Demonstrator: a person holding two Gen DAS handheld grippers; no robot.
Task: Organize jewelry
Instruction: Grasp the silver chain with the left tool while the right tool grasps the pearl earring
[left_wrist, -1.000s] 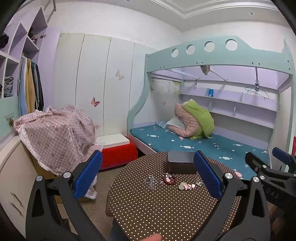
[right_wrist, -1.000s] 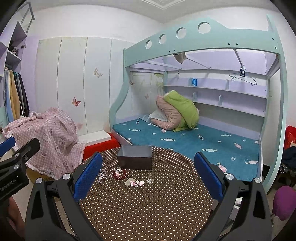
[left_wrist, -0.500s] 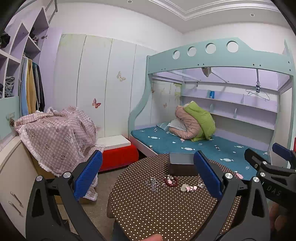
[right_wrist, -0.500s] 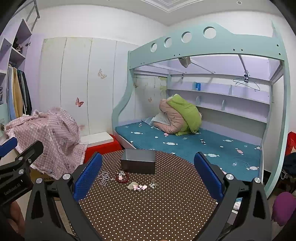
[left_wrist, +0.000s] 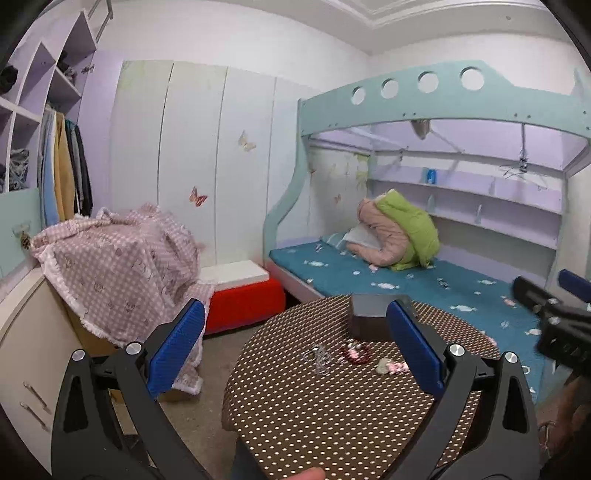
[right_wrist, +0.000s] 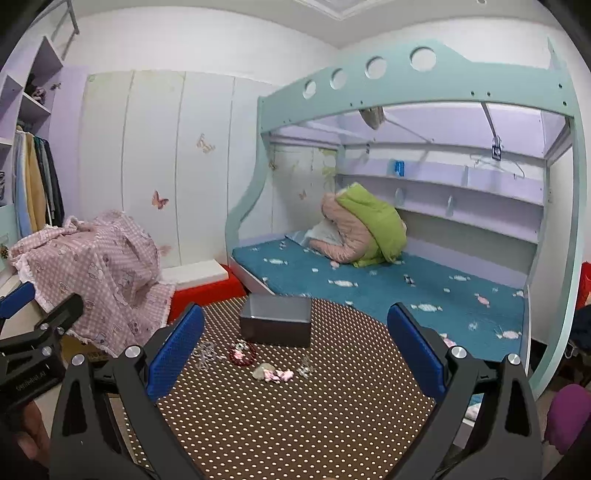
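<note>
While both tools are hovering above the near part of the round table (right_wrist: 258, 435), neither is gripping anything. The left gripper (left_wrist: 295, 350) is standing with its blue pads spread wide, nothing between them, and the right gripper (right_wrist: 295, 350) is doing the same.

On the brown dotted tabletop, the dark grey box (right_wrist: 276, 325) is sitting toward the far edge, open at the top. Just in front of it the jewelry is lying loose in a short row: a silver chain (right_wrist: 207, 352) at the left, a red bead bracelet (right_wrist: 242, 353) beside it, a pale stone piece (right_wrist: 263, 371) touching a pink piece (right_wrist: 281, 375), and a small silver item (right_wrist: 306, 367) at the right. All of them are lying apart from the box and well back from the table's rim.

Near side of the tabletop is lying bare, giving the grippers free room between the rim and the row. In the left wrist view the table's left edge is curving away over open floor (left_wrist: 218, 373), with a pink checked cloth (left_wrist: 118, 266) draped over furniture beyond it and a red and white stool (left_wrist: 240, 295) further back. Behind the table's far edge the blue mattress (right_wrist: 388, 288) of the bunk bed is lying close, with rolled bedding (right_wrist: 362, 225) on it.
</note>
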